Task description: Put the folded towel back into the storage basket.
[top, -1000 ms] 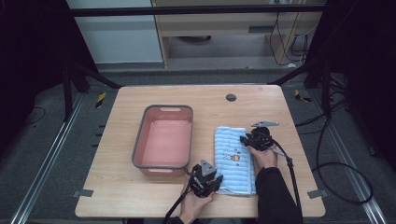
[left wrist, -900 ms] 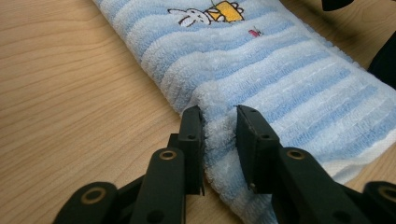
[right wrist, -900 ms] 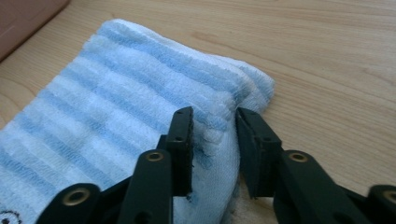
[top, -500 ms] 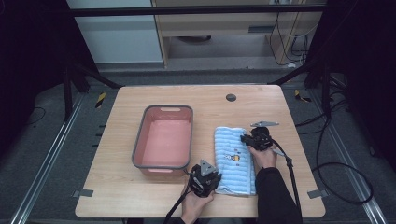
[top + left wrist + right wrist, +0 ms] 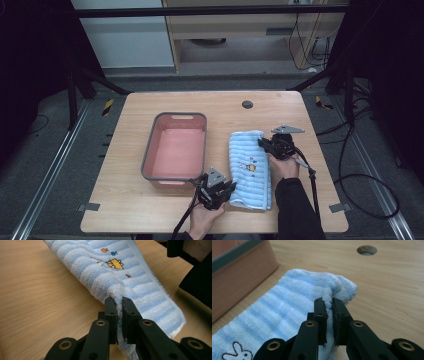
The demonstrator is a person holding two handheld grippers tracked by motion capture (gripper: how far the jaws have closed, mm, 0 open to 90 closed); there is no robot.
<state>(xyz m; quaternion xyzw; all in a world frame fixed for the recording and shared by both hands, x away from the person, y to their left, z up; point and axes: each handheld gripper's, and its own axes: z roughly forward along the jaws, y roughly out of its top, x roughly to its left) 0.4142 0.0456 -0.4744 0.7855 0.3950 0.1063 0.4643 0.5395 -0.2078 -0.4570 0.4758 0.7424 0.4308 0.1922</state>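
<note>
A blue-and-white striped towel (image 5: 249, 167) with small cartoon prints lies lengthwise on the wooden table, right of the pink tub. My left gripper (image 5: 226, 189) pinches its near left corner; the left gripper view shows the towel (image 5: 130, 277) bunched between the closed jaws of that gripper (image 5: 119, 301), which have just been closing. My right gripper (image 5: 264, 143) grips the far right edge; in the right gripper view a fold of towel (image 5: 294, 305) sits clamped in the gripper (image 5: 328, 302), whose jaws have just been closing. Both pinched edges are lifted slightly off the table.
A pink tub (image 5: 176, 147) with a grey rim stands left of the towel, close to my left gripper; its wall (image 5: 239, 270) is near in the right gripper view. A round hole (image 5: 247, 104) lies in the tabletop at the back. Cables trail off the front edge.
Both grippers have shut on the towel's edges and risen a little, pulling those edges up. The towel's body has stayed in place.
</note>
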